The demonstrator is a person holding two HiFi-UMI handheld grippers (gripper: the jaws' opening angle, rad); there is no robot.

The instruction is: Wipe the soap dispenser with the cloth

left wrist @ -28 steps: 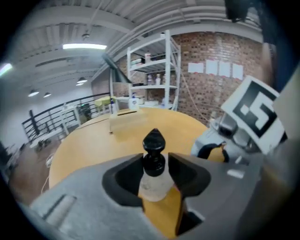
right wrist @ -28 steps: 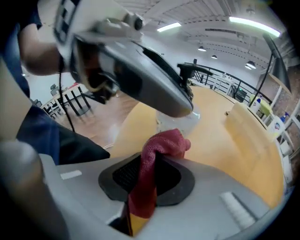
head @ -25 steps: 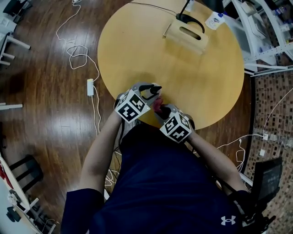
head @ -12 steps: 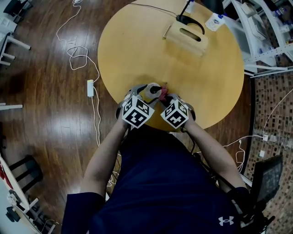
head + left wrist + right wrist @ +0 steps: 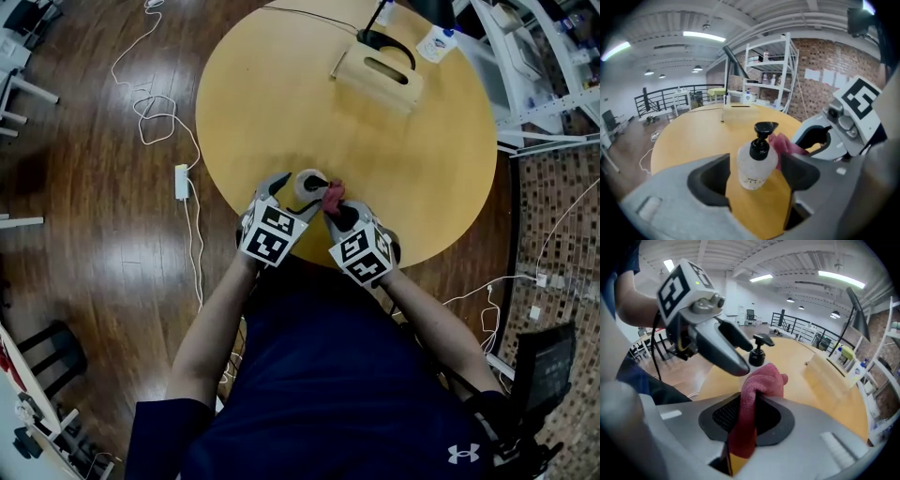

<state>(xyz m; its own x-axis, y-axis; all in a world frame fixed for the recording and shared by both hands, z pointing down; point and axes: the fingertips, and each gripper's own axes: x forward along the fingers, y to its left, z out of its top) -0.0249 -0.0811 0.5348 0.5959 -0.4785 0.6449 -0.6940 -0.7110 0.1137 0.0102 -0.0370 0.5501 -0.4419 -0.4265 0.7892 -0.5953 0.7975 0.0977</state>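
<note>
A clear soap dispenser [image 5: 309, 182] with a black pump stands upright near the round table's front edge. My left gripper [image 5: 292, 194] straddles it; its jaws have just been opening. In the left gripper view the dispenser [image 5: 757, 161] stands between the wide-apart pads [image 5: 712, 180] with a gap on each side. My right gripper [image 5: 337, 208] is shut on a pink cloth [image 5: 334, 193], just right of the dispenser. In the right gripper view the cloth [image 5: 757, 390] bulges from the jaws of the right gripper [image 5: 750, 420], just short of the pump head [image 5: 758, 352].
The yellow round table [image 5: 412, 169] carries a wooden stand [image 5: 380, 75] with a black lamp base at its far side, and a small bottle [image 5: 438, 42] beside it. White cables [image 5: 159, 112] and a power strip [image 5: 181, 180] lie on the floor left. A white shelf rack [image 5: 534, 84] stands right.
The left jaws have opened off the dispenser, which now stands free between them. The right gripper has moved with the cloth from the table's edge up to the dispenser's right side.
</note>
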